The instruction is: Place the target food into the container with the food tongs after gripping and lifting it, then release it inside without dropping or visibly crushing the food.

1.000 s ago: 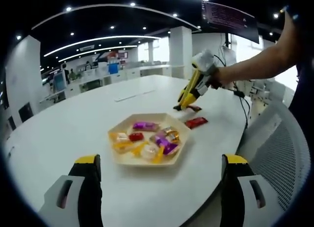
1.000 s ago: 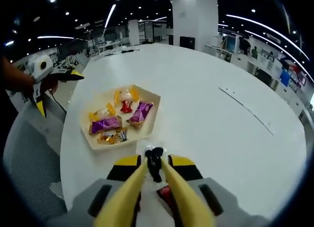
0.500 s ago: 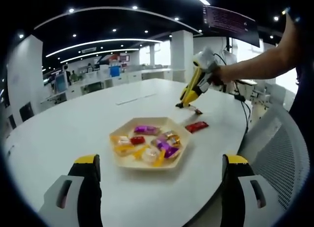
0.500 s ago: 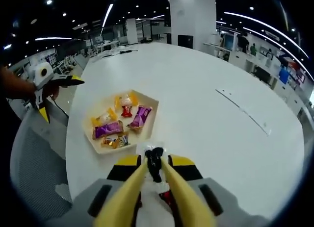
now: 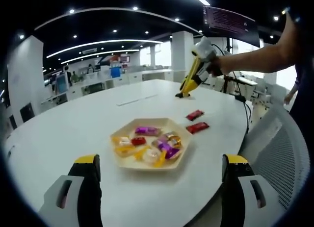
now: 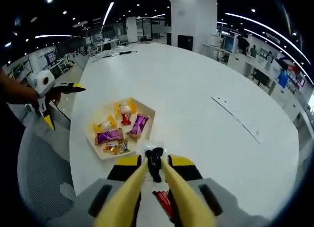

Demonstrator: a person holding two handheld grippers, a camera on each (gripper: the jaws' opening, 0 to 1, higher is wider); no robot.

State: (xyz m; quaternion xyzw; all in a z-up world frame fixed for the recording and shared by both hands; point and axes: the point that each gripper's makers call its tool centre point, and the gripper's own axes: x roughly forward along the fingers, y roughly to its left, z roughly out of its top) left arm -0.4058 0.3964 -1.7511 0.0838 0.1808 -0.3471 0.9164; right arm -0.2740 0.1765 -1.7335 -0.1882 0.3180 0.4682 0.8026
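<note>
1. One white table [image 5: 73,129], round-edged, with one pale six-sided tray [image 5: 150,143] near its edge; the right gripper view shows the same tray [image 6: 147,112].
2. In the tray, a pile of wrapped sweets [image 5: 147,144]: at least two purple, one red, and several yellow or orange. The exact count is unclear where they overlap.
3. Two red wrapped sweets lie on the bare table beside the tray: one [image 5: 195,114] farther off, one [image 5: 197,127] nearer the tray. They are apart from each other, and neither touches the tray.
4. The right gripper [image 5: 182,94] is held by a hand [image 5: 216,66] in the air above the table, beyond both red sweets. It carries yellow tongs [image 6: 152,175].
5. Tongs narrow, tips nearly together. A small dark thing sits between the tips; I cannot tell what it is.
6. A red wrapper [image 6: 164,202] shows on the table below the tongs.
7. Left gripper [image 5: 159,161]: jaws wide apart, nothing between them.
8. One mesh chair [image 5: 274,153] stands at the table edge.
</note>
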